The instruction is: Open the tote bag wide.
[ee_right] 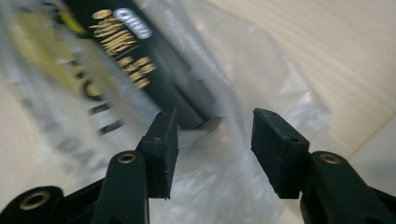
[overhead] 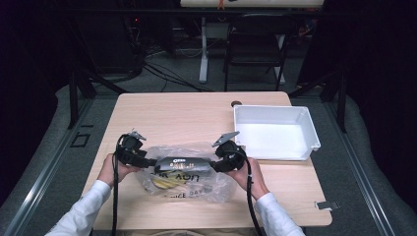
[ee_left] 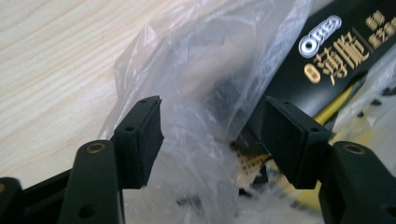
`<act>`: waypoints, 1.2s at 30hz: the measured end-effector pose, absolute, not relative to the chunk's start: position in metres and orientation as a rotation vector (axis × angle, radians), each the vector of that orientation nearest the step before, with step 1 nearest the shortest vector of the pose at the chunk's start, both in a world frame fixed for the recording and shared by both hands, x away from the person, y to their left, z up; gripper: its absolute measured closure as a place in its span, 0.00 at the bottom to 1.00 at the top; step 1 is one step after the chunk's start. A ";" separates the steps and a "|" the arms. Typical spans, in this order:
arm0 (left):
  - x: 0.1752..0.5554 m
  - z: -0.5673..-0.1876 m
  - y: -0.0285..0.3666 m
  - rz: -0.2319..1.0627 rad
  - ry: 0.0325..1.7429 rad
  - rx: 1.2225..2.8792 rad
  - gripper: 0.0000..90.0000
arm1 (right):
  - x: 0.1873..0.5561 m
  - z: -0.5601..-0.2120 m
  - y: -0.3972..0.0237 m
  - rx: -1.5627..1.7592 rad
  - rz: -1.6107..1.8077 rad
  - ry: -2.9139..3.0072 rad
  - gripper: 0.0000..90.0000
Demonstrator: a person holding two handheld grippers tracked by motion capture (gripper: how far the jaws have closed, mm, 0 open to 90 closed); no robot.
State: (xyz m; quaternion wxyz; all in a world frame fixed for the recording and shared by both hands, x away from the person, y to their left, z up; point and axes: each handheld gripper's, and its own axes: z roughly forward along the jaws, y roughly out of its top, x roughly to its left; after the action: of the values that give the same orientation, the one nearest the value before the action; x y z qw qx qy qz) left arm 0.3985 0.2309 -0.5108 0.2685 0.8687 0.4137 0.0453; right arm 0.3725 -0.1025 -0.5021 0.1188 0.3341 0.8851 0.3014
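A clear plastic bag with printed lettering lies on the wooden table near its front edge. A black Oreo box rests across the bag's top, and something yellow shows inside the bag. My left gripper sits at the box's left end and my right gripper at its right end. In the left gripper view the gripper stands open, with bag film bunched between the pads and the box just beyond. In the right gripper view the gripper is open too, facing the box's end through the bag.
An empty white tray stands on the table at the right, behind my right hand. A small dark round spot lies at the tray's far left corner. A metal clip sits at the table's front right edge. A chair stands beyond the table.
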 end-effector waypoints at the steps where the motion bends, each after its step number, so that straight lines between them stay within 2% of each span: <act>1: 0.402 -0.512 0.228 0.120 1.101 2.342 0.49 | 0.381 -0.510 -0.098 1.004 0.845 2.584 0.64; 3: 0.403 -0.512 0.227 0.128 1.100 2.341 0.63 | 0.387 -0.518 -0.095 1.029 0.815 2.563 0.81; 4: 0.405 -0.514 0.225 0.129 1.102 2.338 0.63 | 0.387 -0.518 -0.095 1.029 0.815 2.563 0.81; 5: 0.406 -0.515 0.224 0.123 1.099 2.347 0.70 | 0.390 -0.521 -0.095 1.042 0.832 2.558 0.87; 6: 0.409 -0.517 0.223 0.124 1.095 2.352 0.85 | 0.395 -0.526 -0.095 1.070 0.810 2.547 0.98; 7: 0.409 -0.517 0.223 0.124 1.095 2.352 0.89 | 0.395 -0.526 -0.095 1.070 0.810 2.547 0.98; 8: 0.410 -0.519 0.223 0.132 1.086 2.378 0.89 | 0.397 -0.529 -0.096 1.072 0.810 2.551 1.00; 9: 0.412 -0.523 0.222 0.132 1.097 2.384 0.98 | 0.400 -0.533 -0.096 1.085 0.793 2.559 1.00; 10: 0.412 -0.523 0.222 0.132 1.097 2.384 1.00 | 0.400 -0.533 -0.096 1.085 0.793 2.559 1.00; 16: 0.421 -0.532 0.223 0.197 1.139 2.425 1.00 | 0.406 -0.544 -0.090 1.074 0.708 2.591 1.00; 28: 0.423 -0.550 0.219 0.196 1.163 2.550 1.00 | 0.397 -0.557 -0.089 0.989 0.530 2.592 1.00; 36: 0.416 -0.546 0.226 0.178 1.169 2.517 0.99 | 0.393 -0.556 -0.097 1.009 0.513 2.606 1.00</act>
State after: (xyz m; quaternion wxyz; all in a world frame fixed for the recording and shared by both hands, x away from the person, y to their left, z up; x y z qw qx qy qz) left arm 0.4161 0.2258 -0.5460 0.1794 0.8905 0.4134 0.0630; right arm 0.3930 -0.0970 -0.5560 0.1498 0.3511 0.9069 0.1785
